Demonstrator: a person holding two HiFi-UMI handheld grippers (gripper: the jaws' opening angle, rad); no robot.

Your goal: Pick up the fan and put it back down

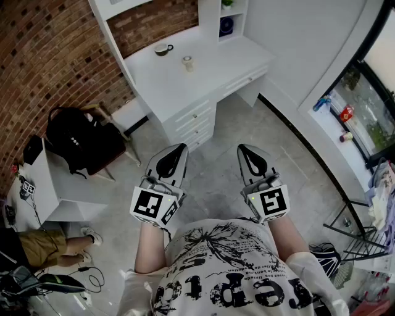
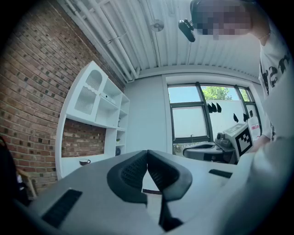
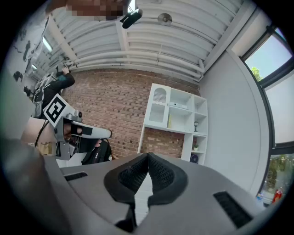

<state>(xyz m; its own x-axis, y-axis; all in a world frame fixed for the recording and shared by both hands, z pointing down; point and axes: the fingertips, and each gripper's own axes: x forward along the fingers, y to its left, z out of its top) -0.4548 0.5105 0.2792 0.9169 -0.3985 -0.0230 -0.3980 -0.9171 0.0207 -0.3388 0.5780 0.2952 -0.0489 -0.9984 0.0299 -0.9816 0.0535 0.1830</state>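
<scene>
Pointing level toward the white desk (image 1: 203,80), the left gripper (image 1: 180,150) and right gripper (image 1: 244,150) both had jaws pressed together, empty. What looked like the fan (image 1: 226,25) sat in the desk's shelf unit (image 1: 210,12), well ahead and probably slightly nearer the right gripper.

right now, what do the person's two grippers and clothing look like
The left gripper and right gripper match: grey bodies, black ribbed pads, each with a white cube of black square markers. The person wears a white t-shirt with black print.
</scene>
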